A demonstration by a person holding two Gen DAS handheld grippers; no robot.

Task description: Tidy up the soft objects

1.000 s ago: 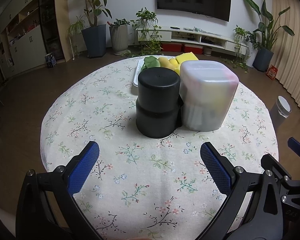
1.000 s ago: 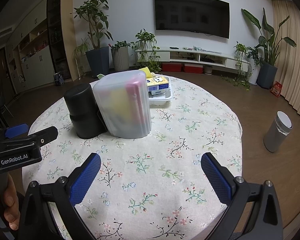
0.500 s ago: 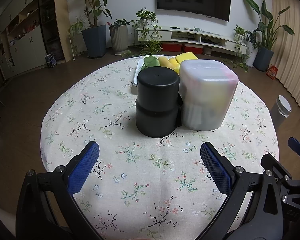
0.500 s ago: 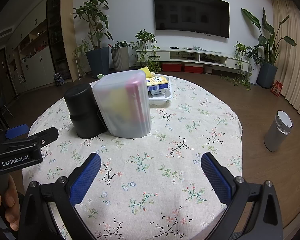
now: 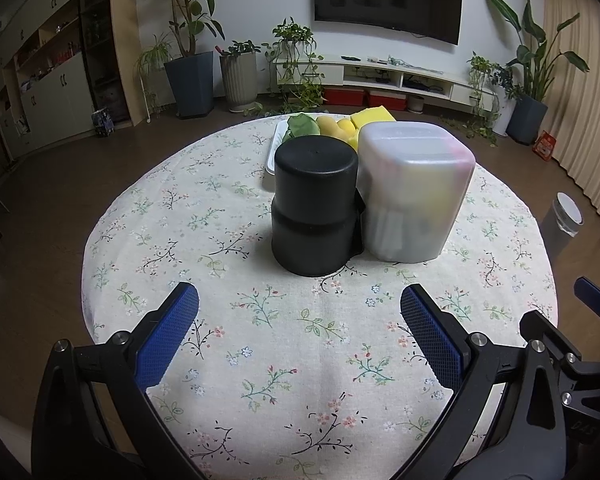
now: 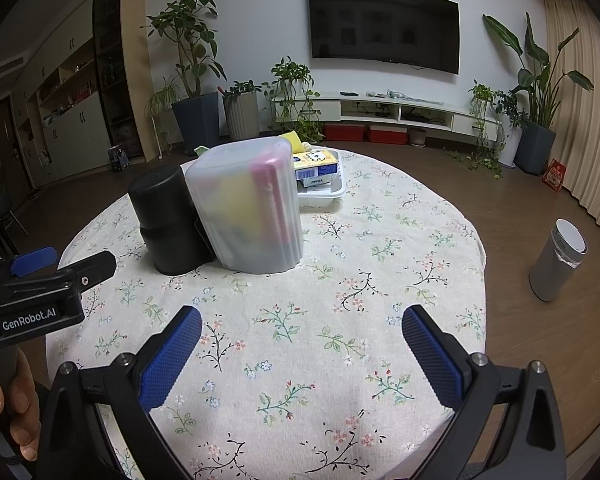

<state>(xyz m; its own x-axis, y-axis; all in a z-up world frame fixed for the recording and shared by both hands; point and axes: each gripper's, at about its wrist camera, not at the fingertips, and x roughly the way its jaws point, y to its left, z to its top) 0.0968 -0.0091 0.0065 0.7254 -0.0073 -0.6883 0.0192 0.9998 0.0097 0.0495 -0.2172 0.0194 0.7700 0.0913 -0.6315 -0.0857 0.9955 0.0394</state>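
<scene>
Wall TV (image 6: 384, 26) upper centre, low white media console (image 6: 396, 110) under it. Potted plants (image 6: 196, 68) along the wall. Grey cylindrical bin (image 6: 558, 260) on floor, right. Beige curtain (image 6: 580, 120) far right.

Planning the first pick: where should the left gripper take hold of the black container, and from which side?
Probably the upper section of the black container, above its waist groove, approached from the front. It stands upright and round, so the open left gripper could straddle its left and right sides. The frosted bin sits tight against its right side, so that finger has little room.
</scene>
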